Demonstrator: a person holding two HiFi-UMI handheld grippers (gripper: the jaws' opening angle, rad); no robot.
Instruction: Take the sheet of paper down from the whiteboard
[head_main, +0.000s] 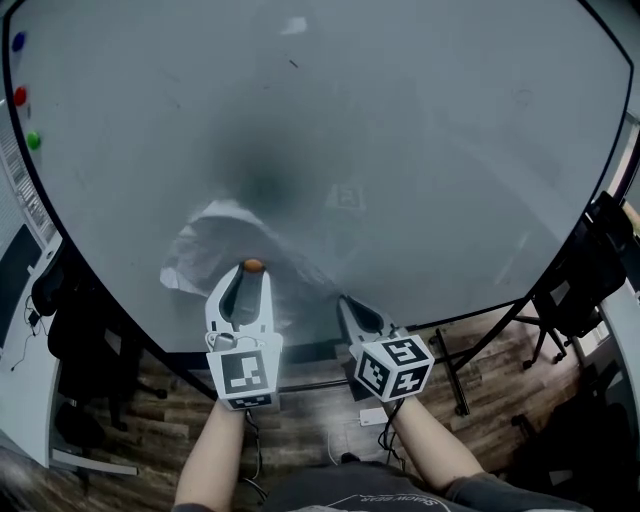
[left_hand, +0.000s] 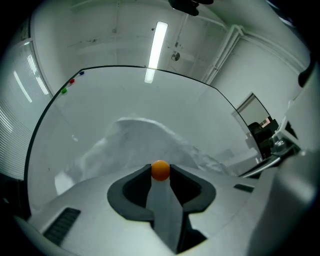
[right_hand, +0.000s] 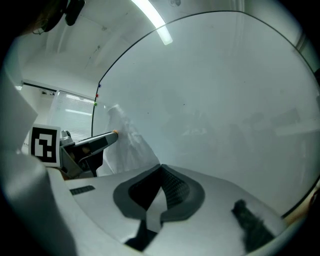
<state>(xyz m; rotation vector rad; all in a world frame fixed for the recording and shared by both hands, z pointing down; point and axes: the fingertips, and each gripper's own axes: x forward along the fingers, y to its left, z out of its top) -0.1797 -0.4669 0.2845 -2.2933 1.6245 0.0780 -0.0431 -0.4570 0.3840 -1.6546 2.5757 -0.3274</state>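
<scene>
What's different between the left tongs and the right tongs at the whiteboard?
The left tongs grip a round orange magnet on the crumpled sheet of paper; the right tongs are closed with nothing visible between them. The left tongs sit over the paper's middle, the right tongs at its edge; whether they pinch it is unclear. Both point at the whiteboard.

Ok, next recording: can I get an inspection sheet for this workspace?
Surface: large white whiteboard on a black stand, faintly smudged.
Job's things: crumpled white sheet of paper against the board; small orange round magnet in front of it.
Clutter: blue magnet, red magnet and green magnet at the board's upper left edge.
Grippers: left hand-held gripper shut on the orange magnet; right hand-held gripper shut, empty.
Cables: thin cable below the left wrist.
Surroundings: wooden floor, dark chairs.
</scene>
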